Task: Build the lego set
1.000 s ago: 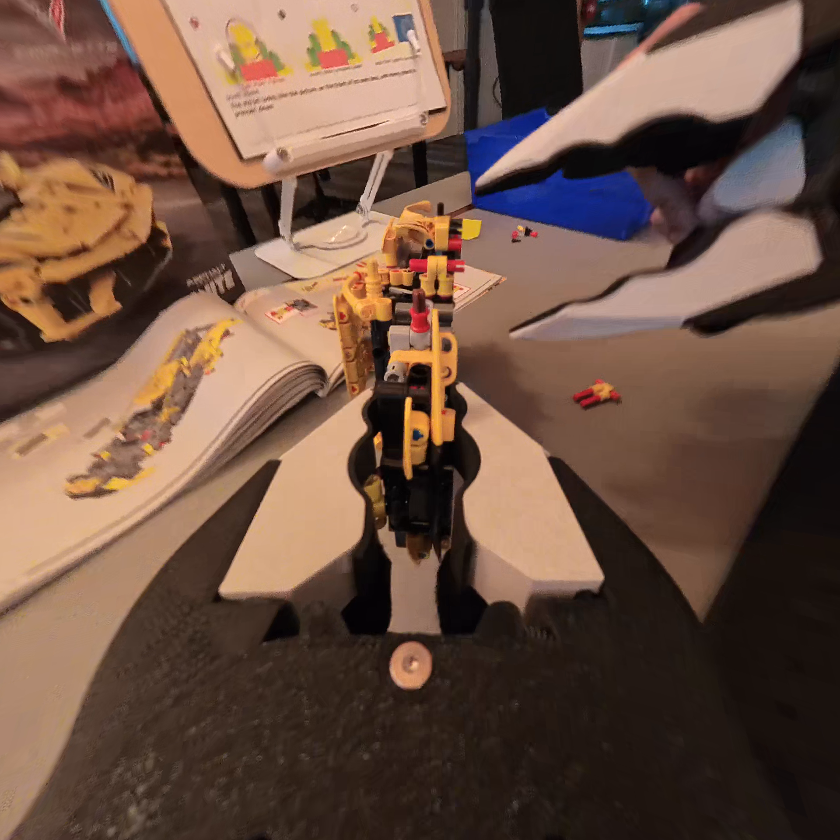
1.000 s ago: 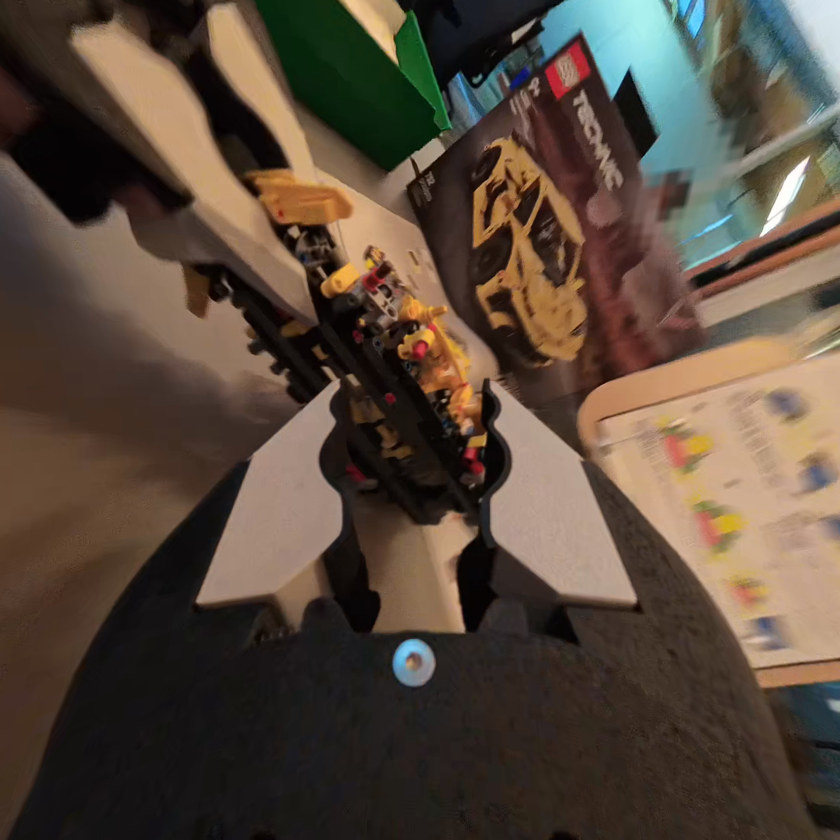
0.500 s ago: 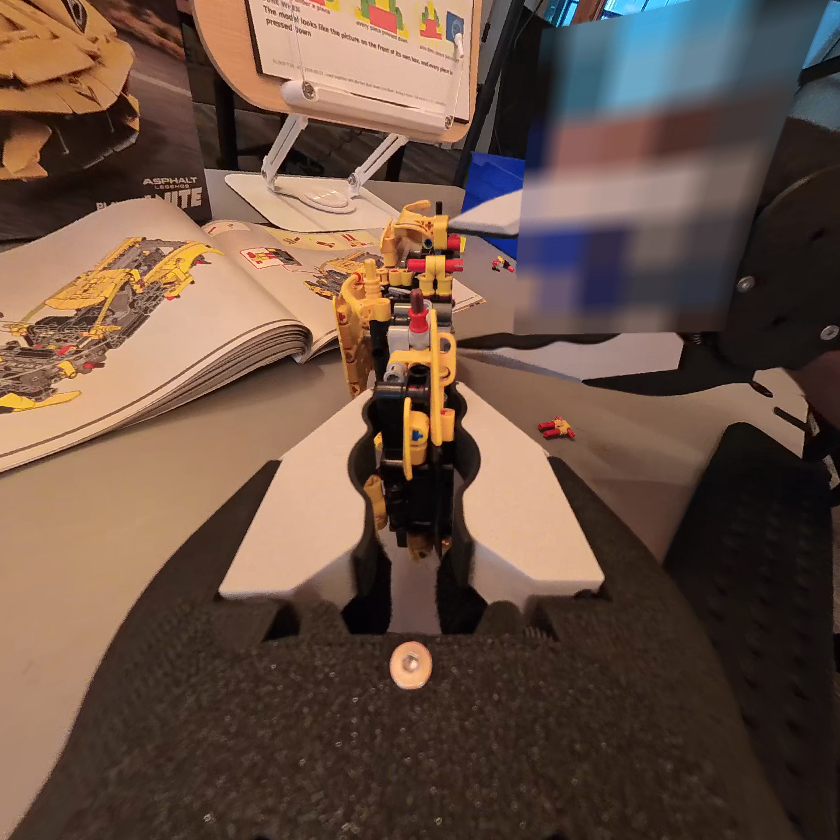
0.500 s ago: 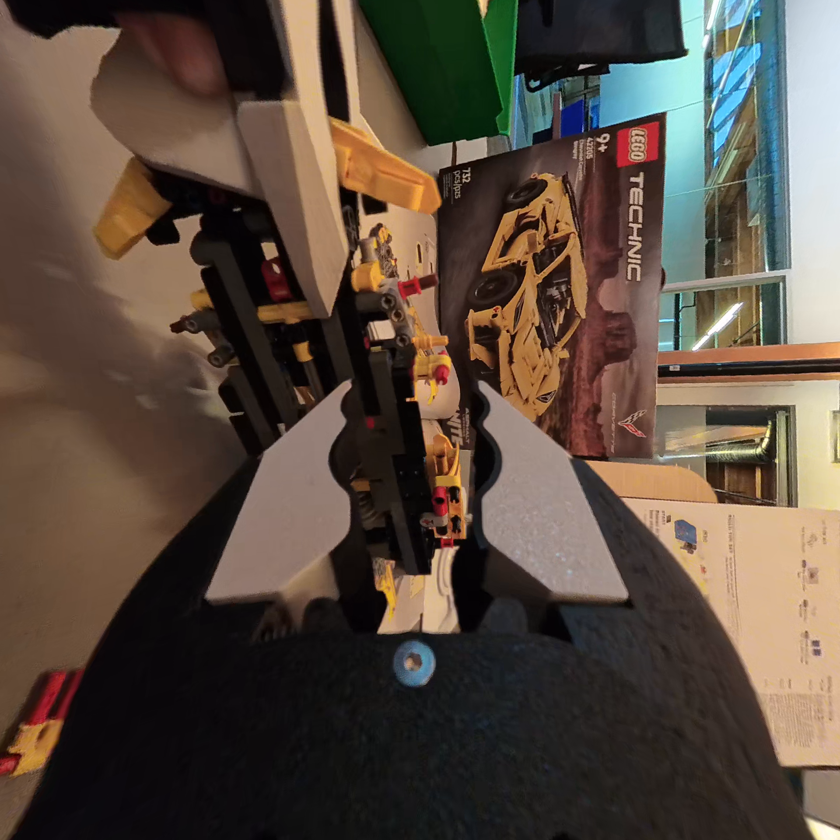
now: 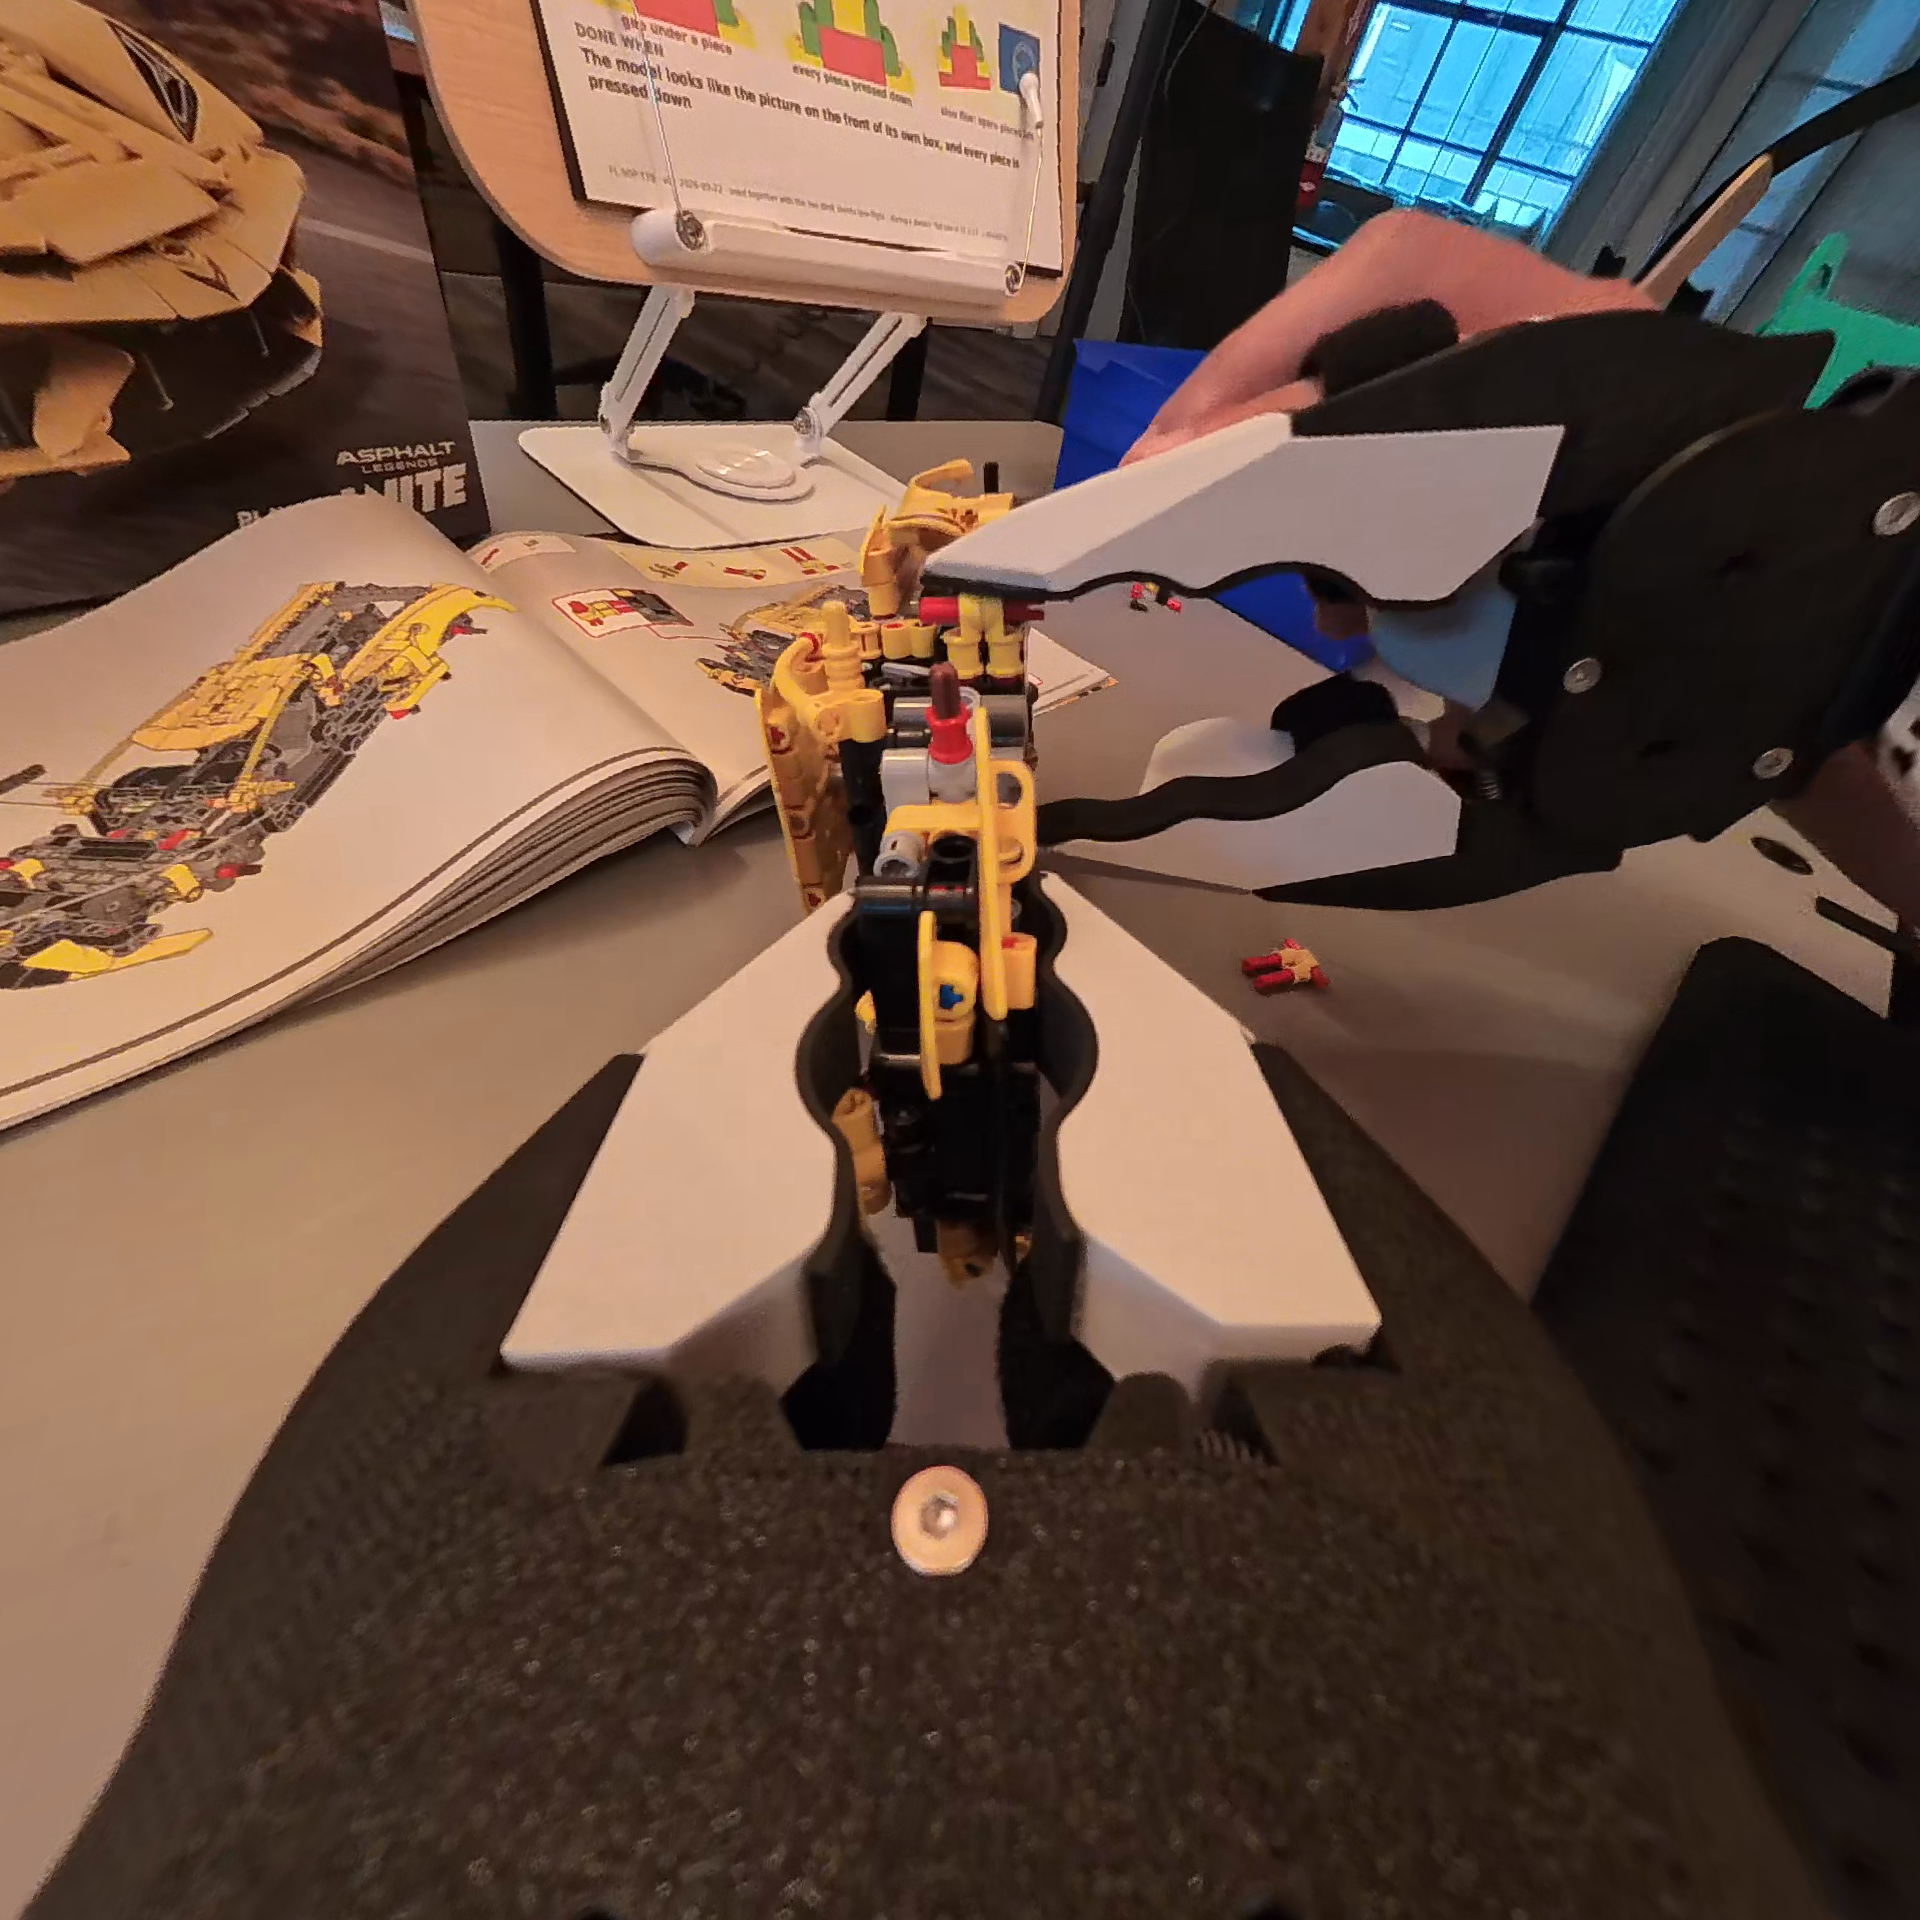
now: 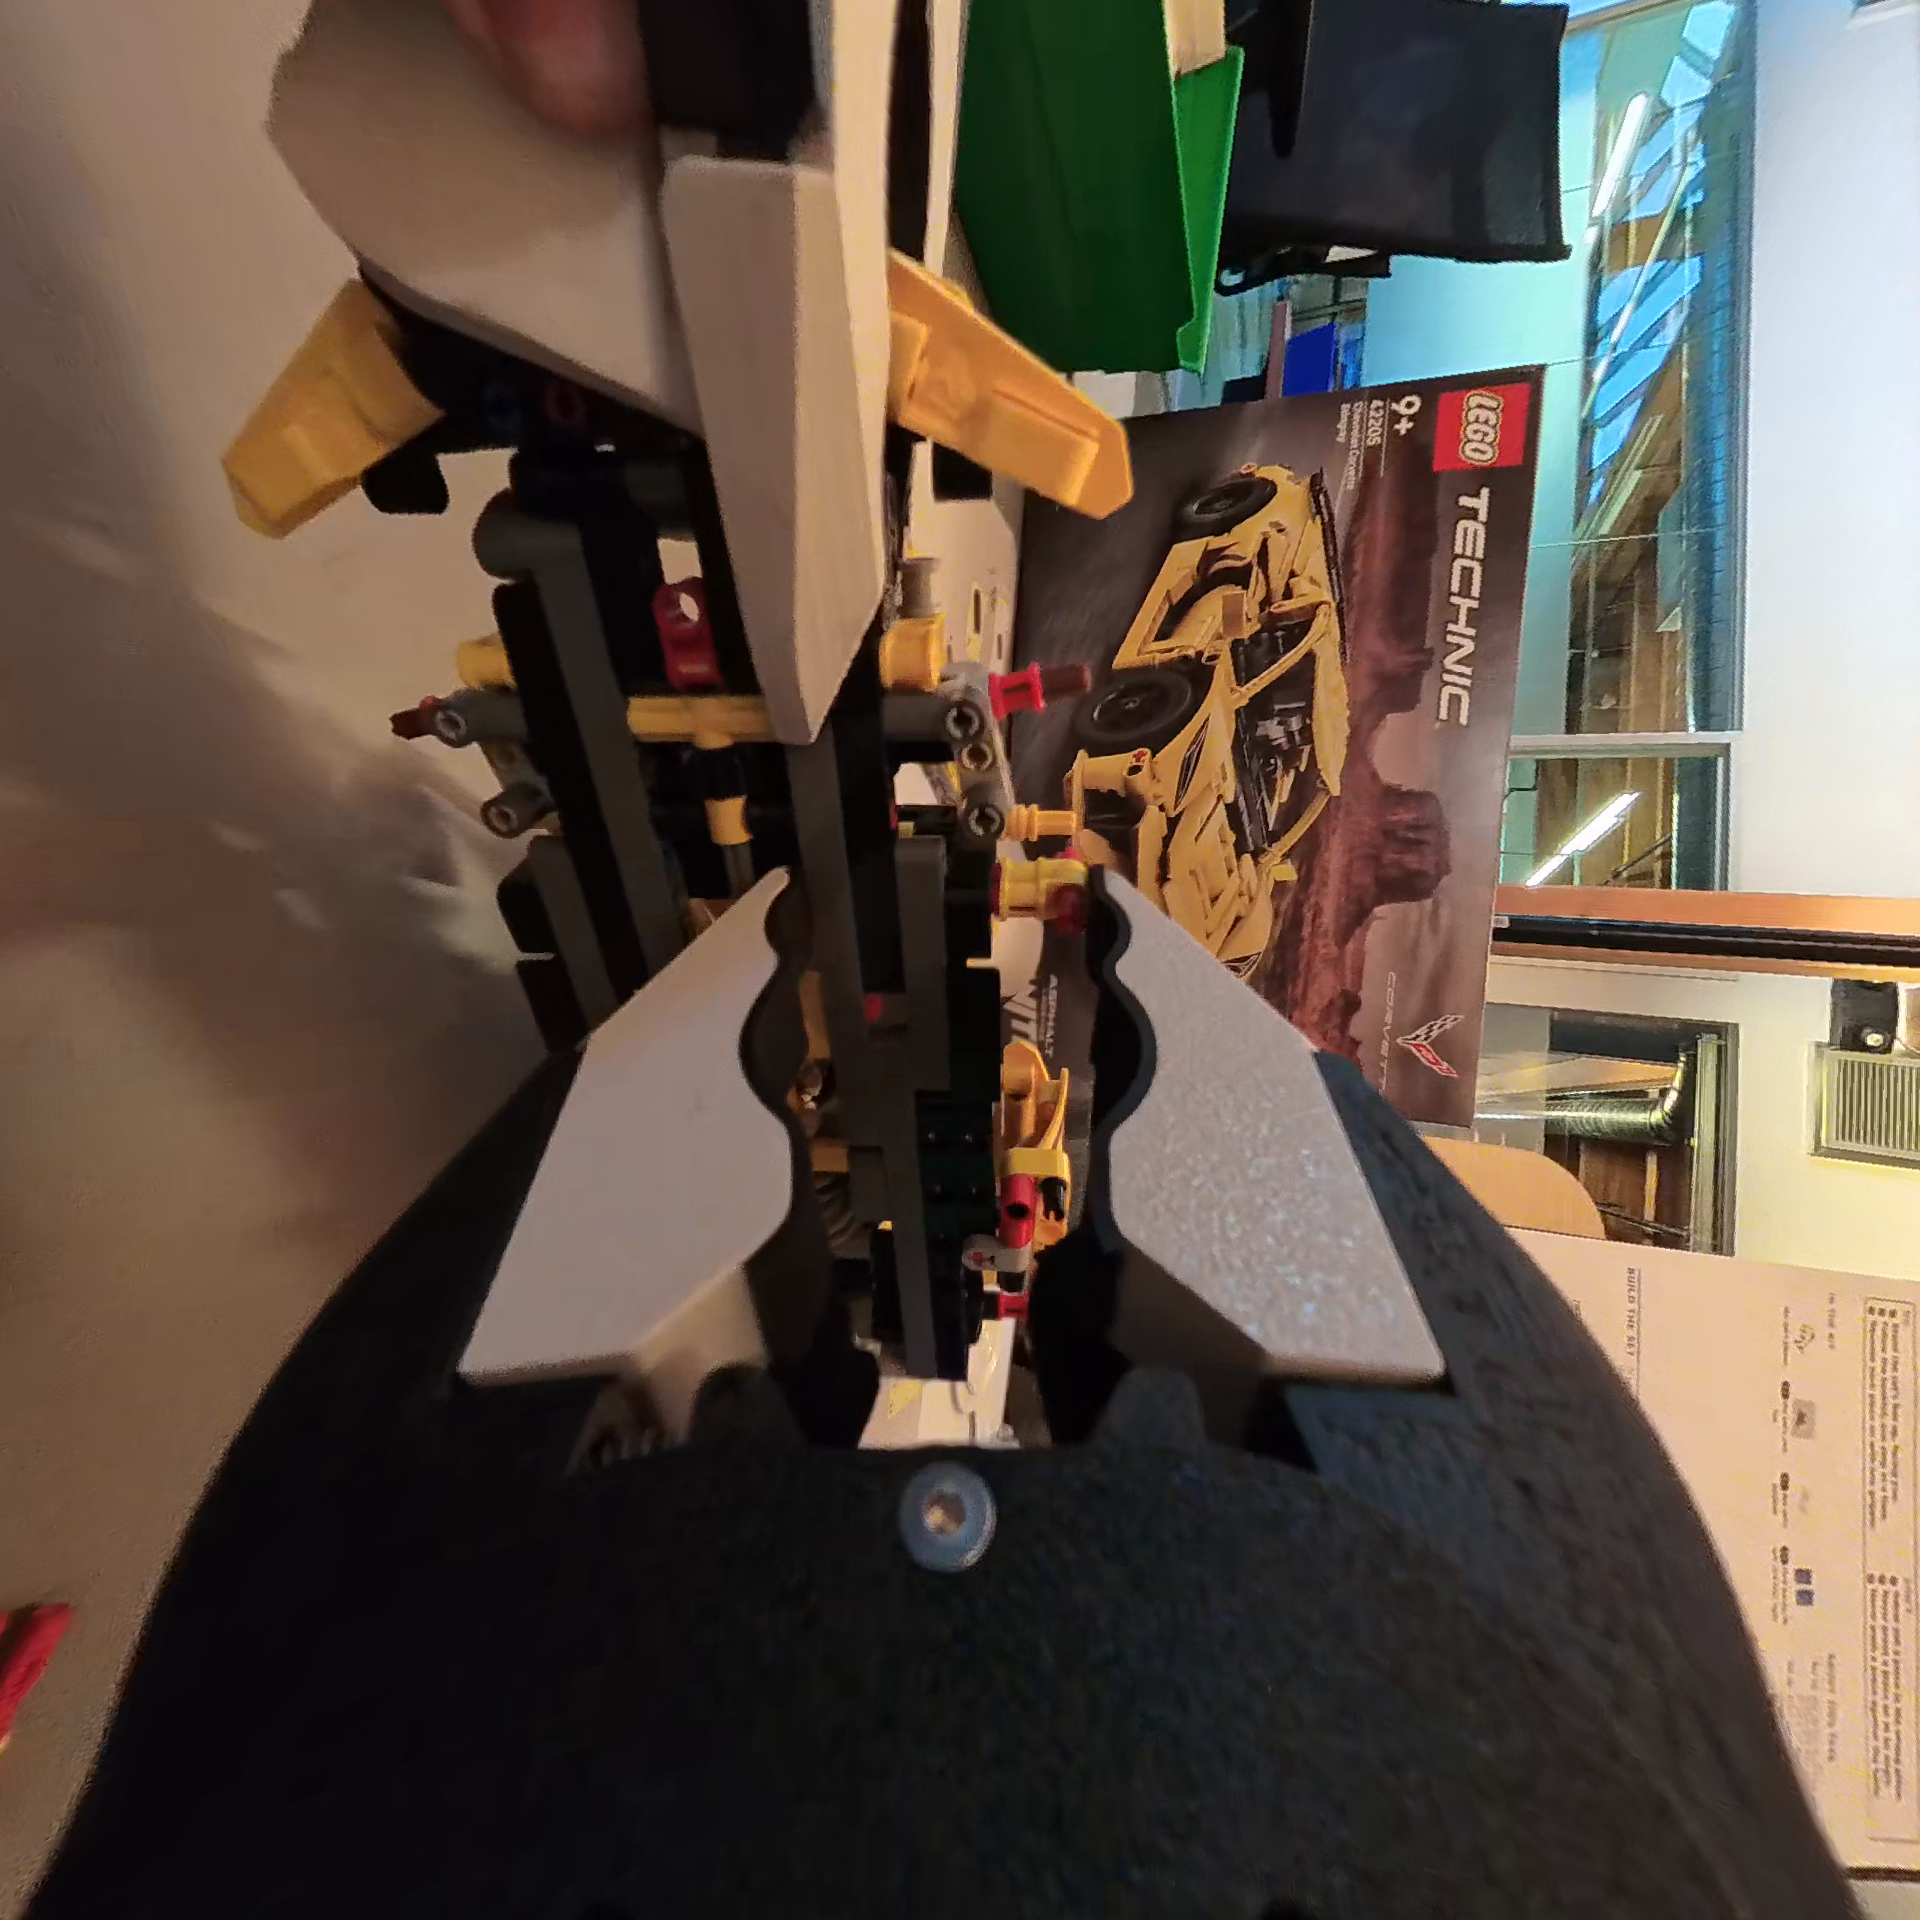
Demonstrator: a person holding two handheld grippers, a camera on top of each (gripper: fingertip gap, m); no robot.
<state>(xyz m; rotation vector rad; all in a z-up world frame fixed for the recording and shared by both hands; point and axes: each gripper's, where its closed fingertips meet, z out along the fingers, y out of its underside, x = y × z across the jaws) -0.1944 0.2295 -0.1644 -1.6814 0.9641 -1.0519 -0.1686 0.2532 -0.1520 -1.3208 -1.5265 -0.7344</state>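
Left gripper (image 5: 945, 977) clamped on lego model (image 5: 940, 821); right gripper (image 6: 935, 997) spread w/ model between fingers, contact unclear.

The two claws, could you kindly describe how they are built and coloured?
Both the left claw and the right claw have pale grey wedge-shaped fingers with wavy black inner pads, set in a coarse black foam-textured body with a round silver screw at centre.

Right hand-held gripper (image 6: 935, 1122) straddles black-yellow lego chassis (image 6: 894, 935), right finger off it; left hand-held gripper (image 6: 769, 468) clamps far end. Set box (image 6: 1351, 727) behind.
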